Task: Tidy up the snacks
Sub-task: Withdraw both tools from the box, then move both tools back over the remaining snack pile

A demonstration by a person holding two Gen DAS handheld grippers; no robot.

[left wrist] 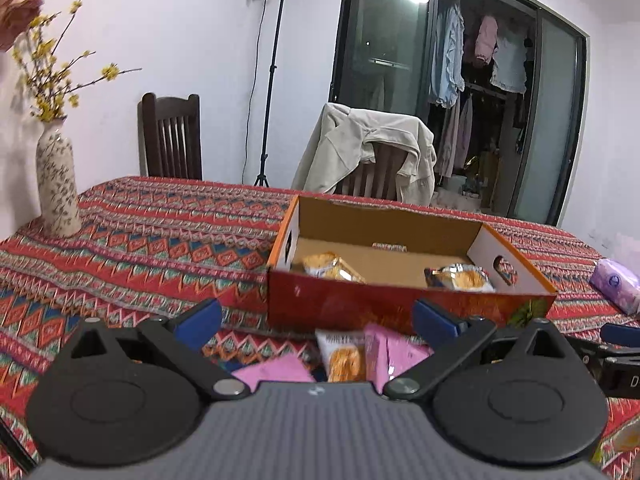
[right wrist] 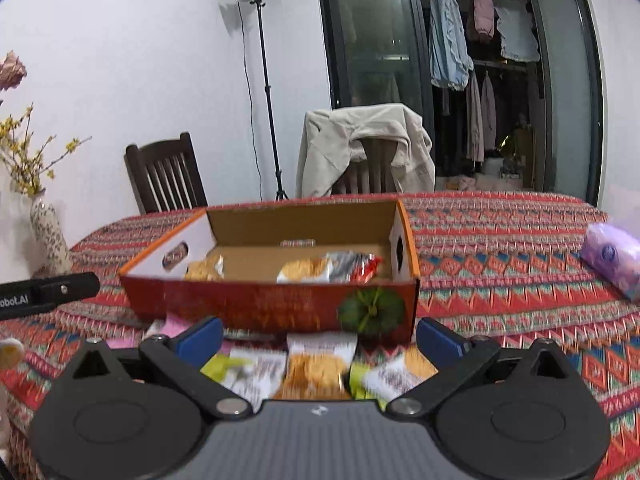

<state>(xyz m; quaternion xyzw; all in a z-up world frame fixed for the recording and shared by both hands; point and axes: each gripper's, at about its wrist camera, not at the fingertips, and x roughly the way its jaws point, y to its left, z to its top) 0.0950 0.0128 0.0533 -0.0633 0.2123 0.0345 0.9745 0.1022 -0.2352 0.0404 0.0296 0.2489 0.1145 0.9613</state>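
**Inspector:** State the position of the goods.

**Onlooker:** The box (right wrist: 272, 280) sits straight ahead of both tongs, its long side facing them, open top up. A few packets (right wrist: 316, 270) already lie on its floor. The loose snacks (right wrist: 316, 368) remain on the tablecloth (left wrist: 140, 240), between the tongs and the box's near wall. Pink packets (left wrist: 396, 354) lie under the left gripper (left wrist: 316, 314), with an orange one beside them.

**Inspector:** Reason for that layout?

**Onlooker:** My judgement: the pile is kept just in front of the box so that each packet needs only a short lift over the low wall. The sorting looks partly done.

**Inspector:** Condition of the tongs?

**Onlooker:** The left gripper's jaws are spread wide and hold nothing; they hover above the pink packets, touching none that I can see. The right gripper (right wrist: 318, 334) is likewise spread wide and empty, with the orange packet and the green-and-white ones lying between and just below its blue fingers (right wrist: 200, 336). Whether a pad brushes a wrapper I cannot tell, as the picture is blurred there.

**Inspector:** Anything else?

**Onlooker:** A tissue pack (right wrist: 612, 258) lies well off to the right, and a vase (left wrist: 58, 192) far to the left.
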